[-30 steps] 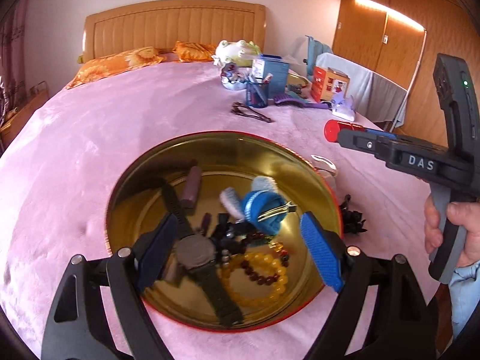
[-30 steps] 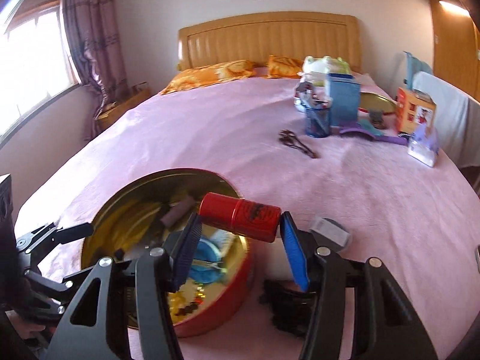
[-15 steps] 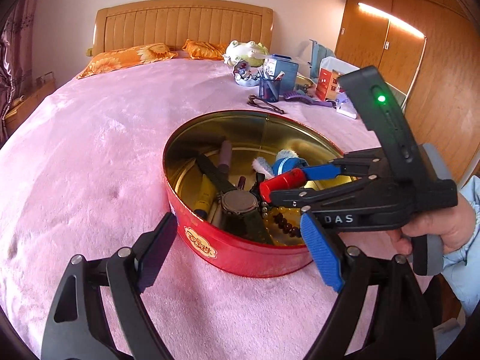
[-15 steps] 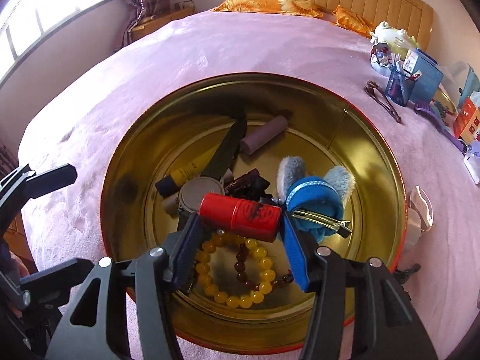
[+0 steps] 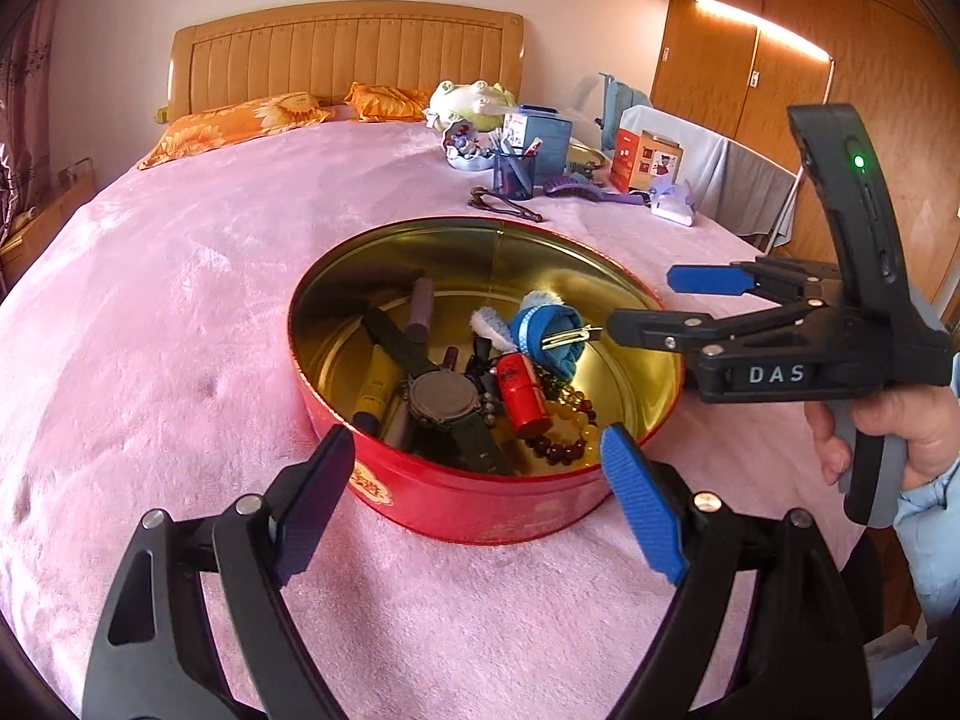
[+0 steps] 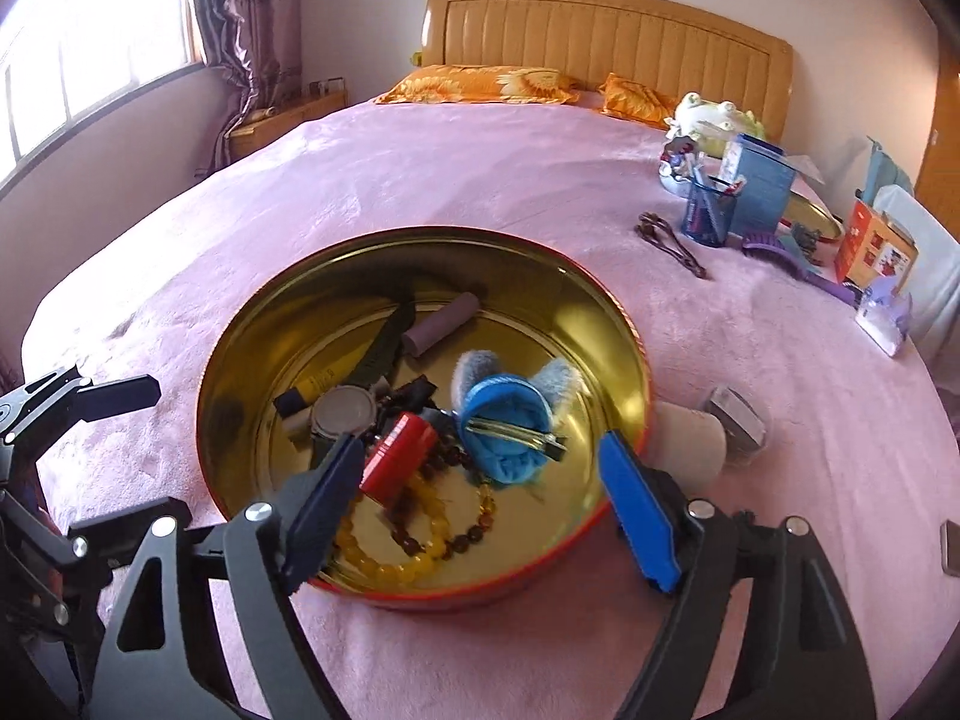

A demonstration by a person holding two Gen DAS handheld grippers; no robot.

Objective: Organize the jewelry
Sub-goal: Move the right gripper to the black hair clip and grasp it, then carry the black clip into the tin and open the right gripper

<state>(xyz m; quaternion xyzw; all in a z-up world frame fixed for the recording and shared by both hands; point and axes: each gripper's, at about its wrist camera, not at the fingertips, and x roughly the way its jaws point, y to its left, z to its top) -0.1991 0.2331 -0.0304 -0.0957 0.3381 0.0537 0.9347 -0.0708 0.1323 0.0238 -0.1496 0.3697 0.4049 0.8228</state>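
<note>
The red cylinder (image 6: 398,459) lies free among beads in the red tin (image 5: 480,516) at frame centre, beside a watch (image 5: 443,399). The right gripper (image 6: 480,504) hangs over the tin's near rim, jaws wide and empty; the left gripper (image 5: 477,492) likewise gapes empty in the lower frame.

Both views are bright and evenly exposed. Daylight enters through the window (image 6: 90,54), which is overexposed to white in the right wrist view. A ceiling light strip (image 5: 759,24) glares on the wardrobe in the left wrist view. The gold interior of the tin (image 6: 540,276) shows reflections. Fisheye distortion curves the bed (image 5: 180,300), and the corners are vignetted black. Focus is sharp.
</note>
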